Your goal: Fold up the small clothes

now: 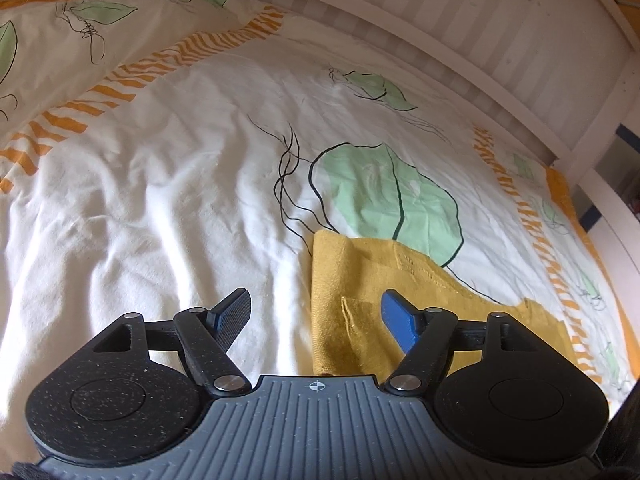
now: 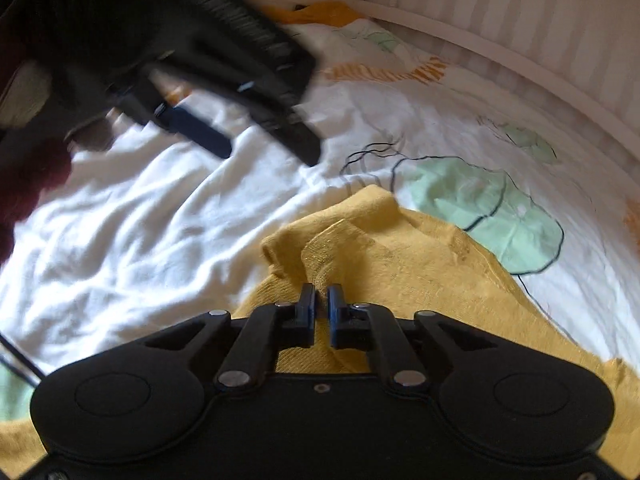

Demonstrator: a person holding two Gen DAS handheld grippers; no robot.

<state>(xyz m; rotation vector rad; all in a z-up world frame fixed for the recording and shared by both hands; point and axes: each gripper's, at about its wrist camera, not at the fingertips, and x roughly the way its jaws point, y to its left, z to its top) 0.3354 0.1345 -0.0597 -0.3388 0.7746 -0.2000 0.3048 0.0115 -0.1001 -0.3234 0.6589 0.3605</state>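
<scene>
Fingers of right gripper (image 2: 319, 300) pinch raised fold of mustard-yellow knit garment (image 2: 420, 264) on leaf-print white duvet (image 1: 160, 200); left gripper (image 1: 316, 312) fingers spread, empty, at garment's left edge. Risk: thin pinch slipping, fold bunching. White slatted bed rail (image 1: 500, 40) bounds far side; open duvet left.

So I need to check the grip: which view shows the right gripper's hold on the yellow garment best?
The right wrist view: the right gripper is shut on a bunched fold of the yellow garment. The left wrist view shows only the garment's flat part, no right gripper.
</scene>
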